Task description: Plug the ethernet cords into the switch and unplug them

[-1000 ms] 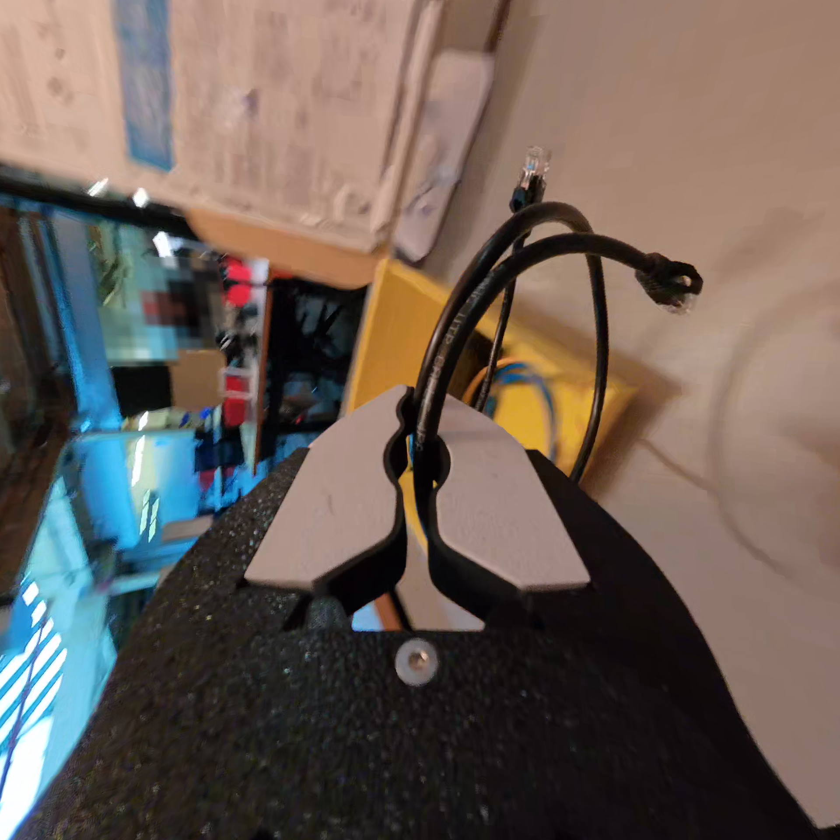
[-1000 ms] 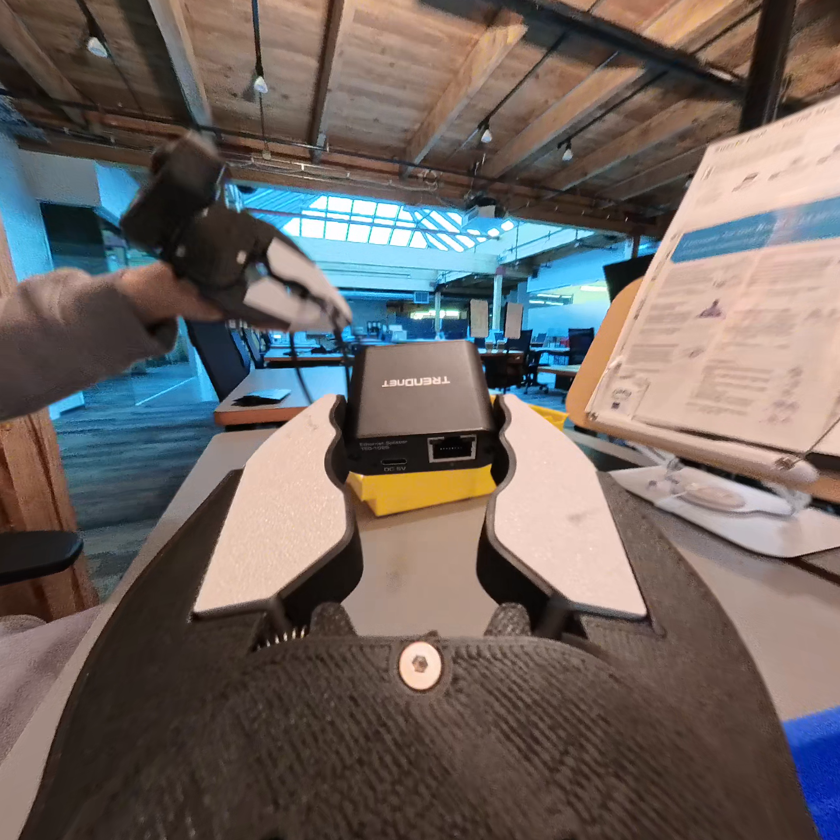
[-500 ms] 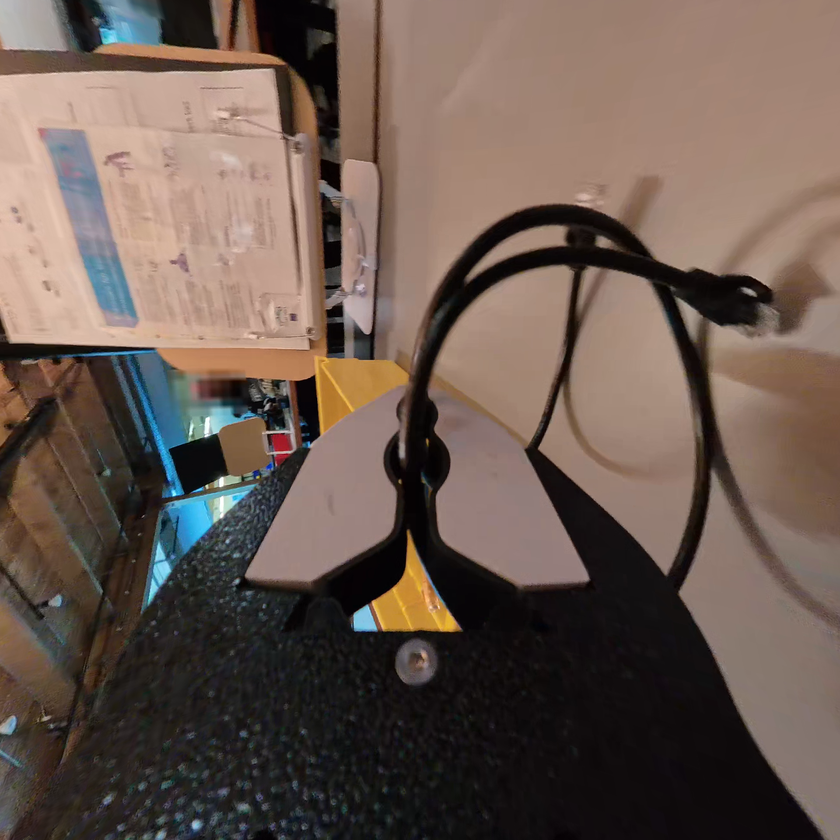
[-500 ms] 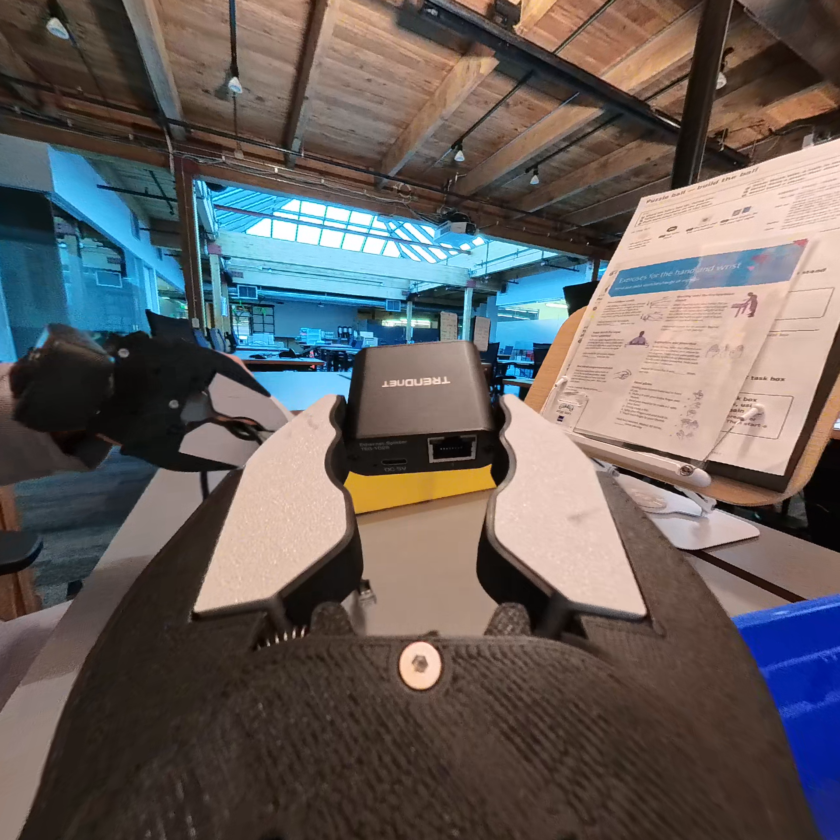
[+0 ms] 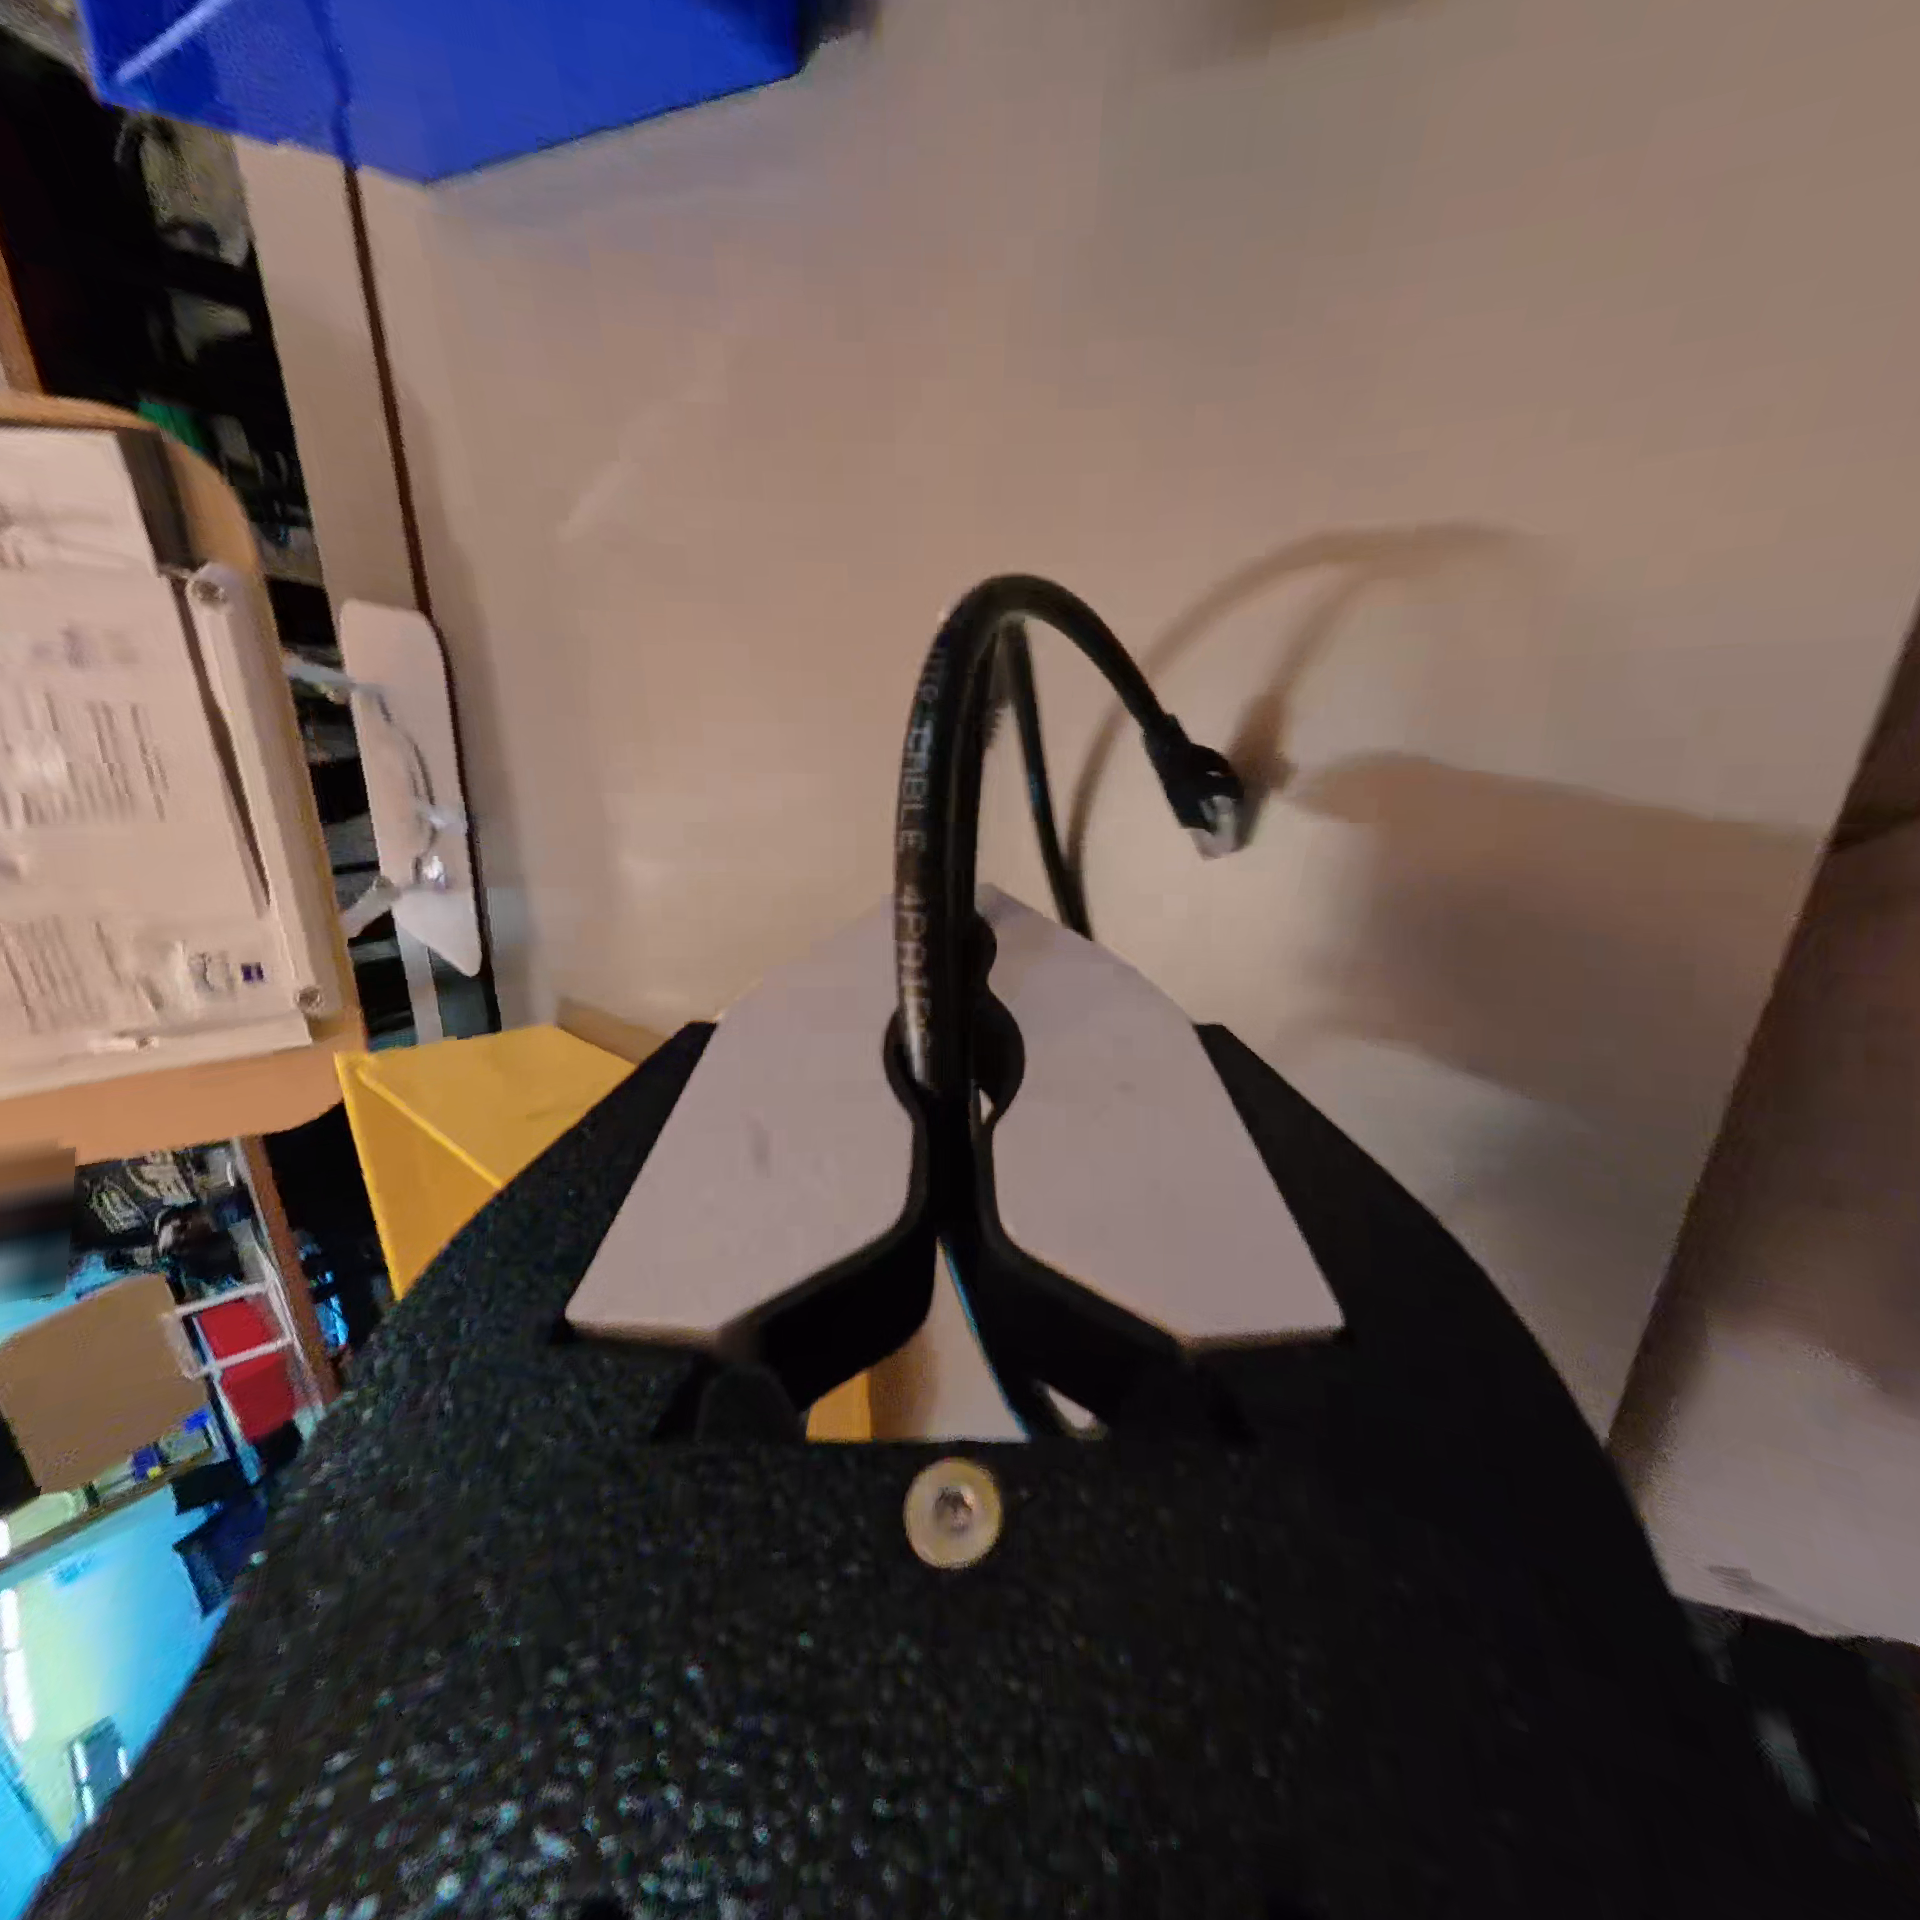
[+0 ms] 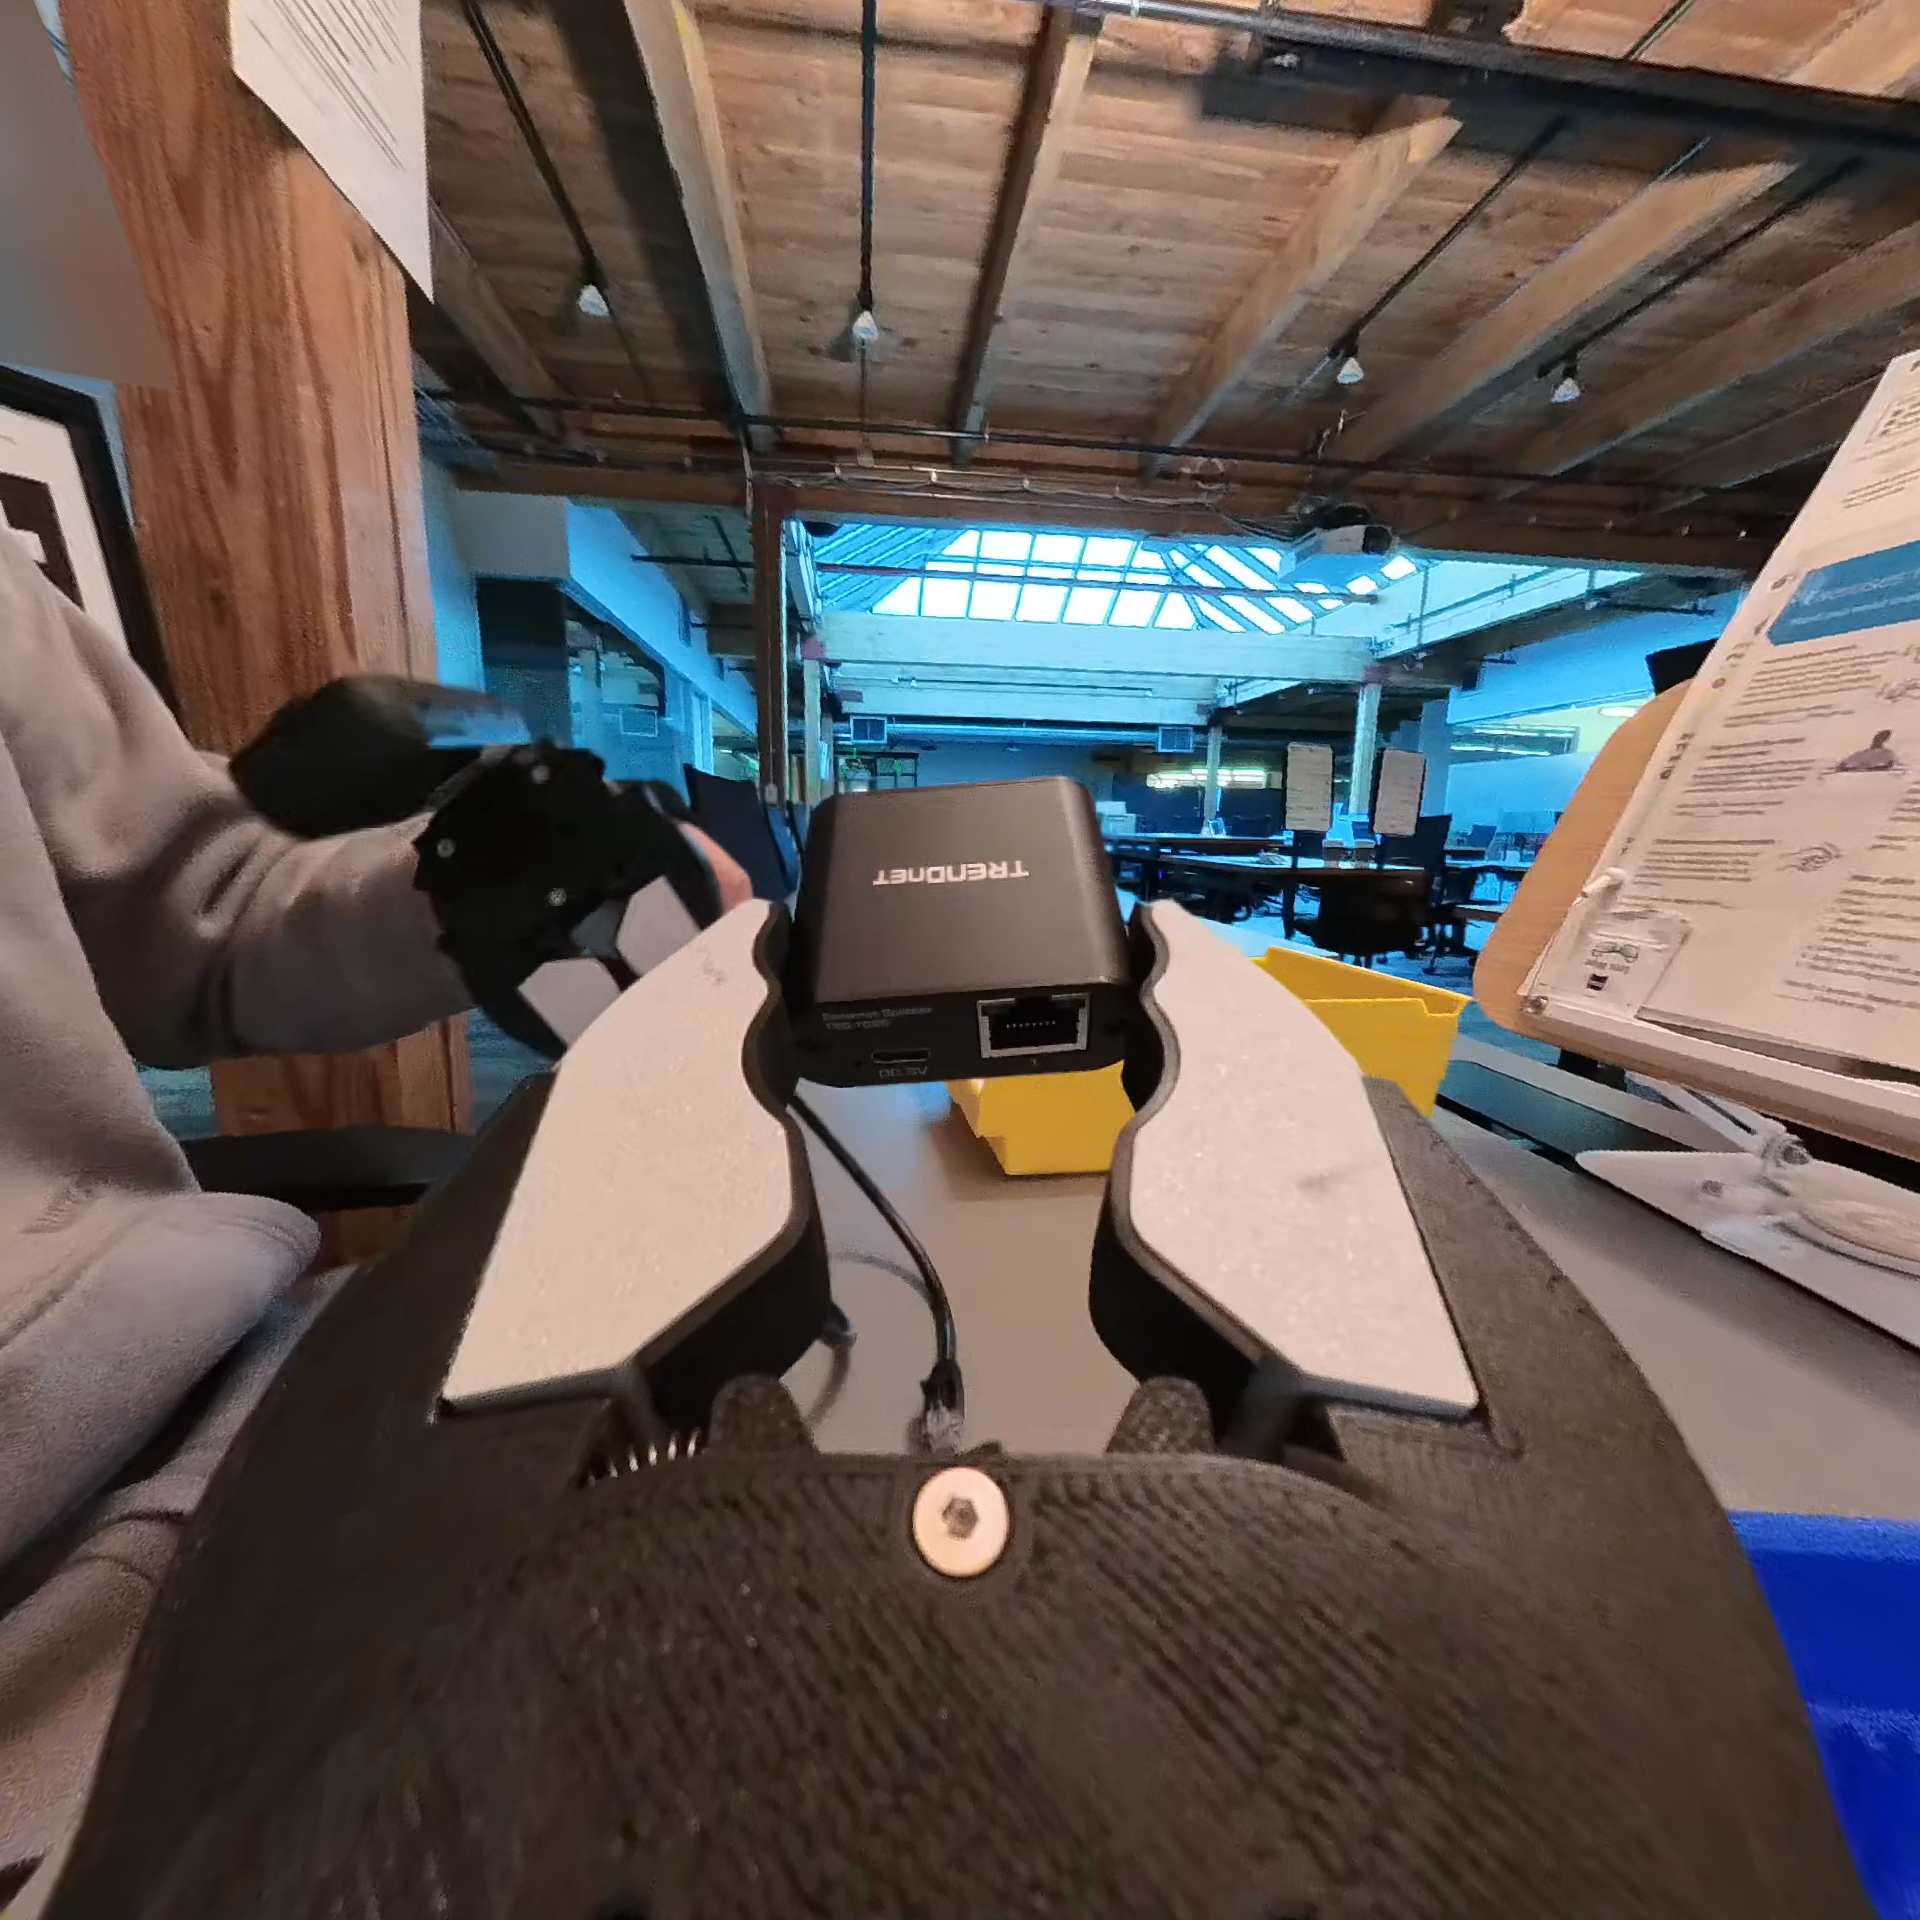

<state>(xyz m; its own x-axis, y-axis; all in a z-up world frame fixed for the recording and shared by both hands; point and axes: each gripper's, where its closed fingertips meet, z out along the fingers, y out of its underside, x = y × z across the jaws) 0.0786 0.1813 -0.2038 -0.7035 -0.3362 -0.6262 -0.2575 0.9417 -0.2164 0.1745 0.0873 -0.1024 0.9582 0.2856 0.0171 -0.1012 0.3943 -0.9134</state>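
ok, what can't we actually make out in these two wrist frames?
- Far side of the black metal switch box, right wrist view: hidden by its own body, so any ports there are unseen.
- Black ethernet cord, left wrist view: its lower run is hidden behind the left gripper.
- Clear cord plug, left wrist view: blurred, latch unreadable.
- Left gripper's tips, right wrist view: covered by the right gripper's left finger.

your left gripper [image 5: 951, 935] has pale grey fingers on a speckled black body, and the cable [image 5: 914, 831] in it is black with faint grey print. the switch [image 6: 956, 914] your right gripper [image 6: 956, 997] holds is matte black. yellow bin [image 6: 1351, 1029], blue bin [image 5: 436, 73], beige table [image 5: 1247, 364], grey sleeve [image 6: 187, 914], brown wooden ceiling [image 6: 1039, 208].
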